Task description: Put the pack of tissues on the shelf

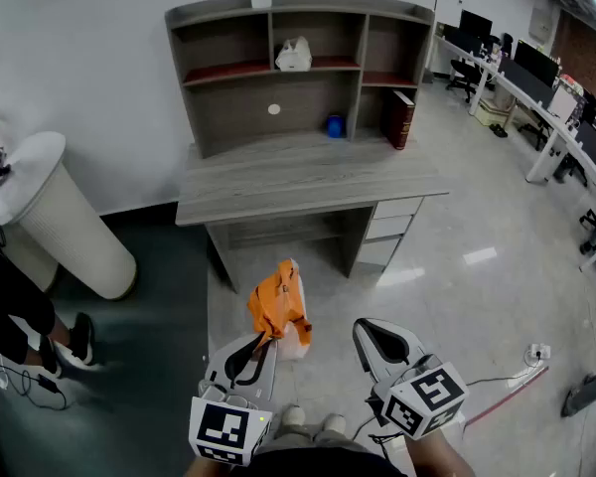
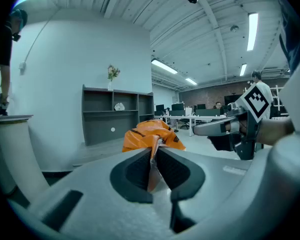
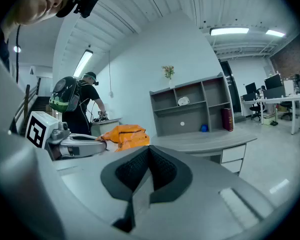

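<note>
Jaws of the left gripper (image 2: 153,160) pinch an edge of a soft, seemingly light orange plastic pack of tissues (image 1: 278,306), well short of the grey wooden shelf (image 1: 238,107); those of the right gripper (image 3: 149,156) are pressed together.

Bright, even office light, with a fisheye bend in every view.
Ceiling strips (image 2: 250,31) glare white in both gripper views, and the floor (image 1: 480,256) mirrors them in pale patches. Shadows are soft. Edges darken into round vignettes. The left gripper (image 2: 154,159) and right gripper (image 3: 149,156) blur close up, while the pack (image 2: 152,134) looks sharp.
</note>
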Tool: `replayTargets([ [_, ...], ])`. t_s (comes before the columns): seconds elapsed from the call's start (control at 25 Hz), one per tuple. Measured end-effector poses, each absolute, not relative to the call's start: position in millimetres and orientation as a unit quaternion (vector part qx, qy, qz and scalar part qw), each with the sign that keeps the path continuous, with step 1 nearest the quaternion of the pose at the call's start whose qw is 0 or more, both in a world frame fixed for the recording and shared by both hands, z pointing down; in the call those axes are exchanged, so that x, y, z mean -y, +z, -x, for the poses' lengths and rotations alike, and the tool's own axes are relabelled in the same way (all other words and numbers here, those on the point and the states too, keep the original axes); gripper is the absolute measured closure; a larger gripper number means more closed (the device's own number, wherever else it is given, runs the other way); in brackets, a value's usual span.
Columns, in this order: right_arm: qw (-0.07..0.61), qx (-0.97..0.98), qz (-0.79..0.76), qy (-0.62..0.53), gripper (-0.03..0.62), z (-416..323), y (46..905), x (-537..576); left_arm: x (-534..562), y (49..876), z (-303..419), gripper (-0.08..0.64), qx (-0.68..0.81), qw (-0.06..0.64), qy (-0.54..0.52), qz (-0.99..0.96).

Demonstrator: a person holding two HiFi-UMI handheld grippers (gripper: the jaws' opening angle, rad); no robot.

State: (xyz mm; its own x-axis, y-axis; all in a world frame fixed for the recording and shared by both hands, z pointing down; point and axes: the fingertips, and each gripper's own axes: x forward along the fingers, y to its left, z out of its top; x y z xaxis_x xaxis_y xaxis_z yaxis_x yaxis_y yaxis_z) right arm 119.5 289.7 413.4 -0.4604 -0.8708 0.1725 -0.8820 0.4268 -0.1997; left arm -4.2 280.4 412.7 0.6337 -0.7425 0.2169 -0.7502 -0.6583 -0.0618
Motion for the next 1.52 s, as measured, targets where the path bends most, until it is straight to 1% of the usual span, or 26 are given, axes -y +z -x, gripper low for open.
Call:
replayTargets([
  [0.52, 0.013, 0.847, -0.514, 0.137, 0.591, -99.6, 409.9, -269.9, -263.7, 413.3, 24.1, 0.534, 0.416, 0.031, 0.117, -0.901],
  [0.8, 0.02, 0.85, -0.508, 0.14, 0.591, -77.4, 410.1, -252.7, -245.1, 409.8, 41.4, 0.535, 0.415, 0.012, 0.102, -0.904],
  [1.08, 0.029, 0.852, -0.504, 0.139, 0.591, -51.2, 414.7, -238.9, -227.5, 413.2, 65.1, 0.535, 0.417, 0.013, 0.103, -0.903],
  [1.52, 0.034, 0.857, -0.492, 0.147, 0.591, -45.9, 420.2, -197.0, -190.0, 414.8, 64.9, 0.535, 0.423, 0.017, 0.101, -0.9],
])
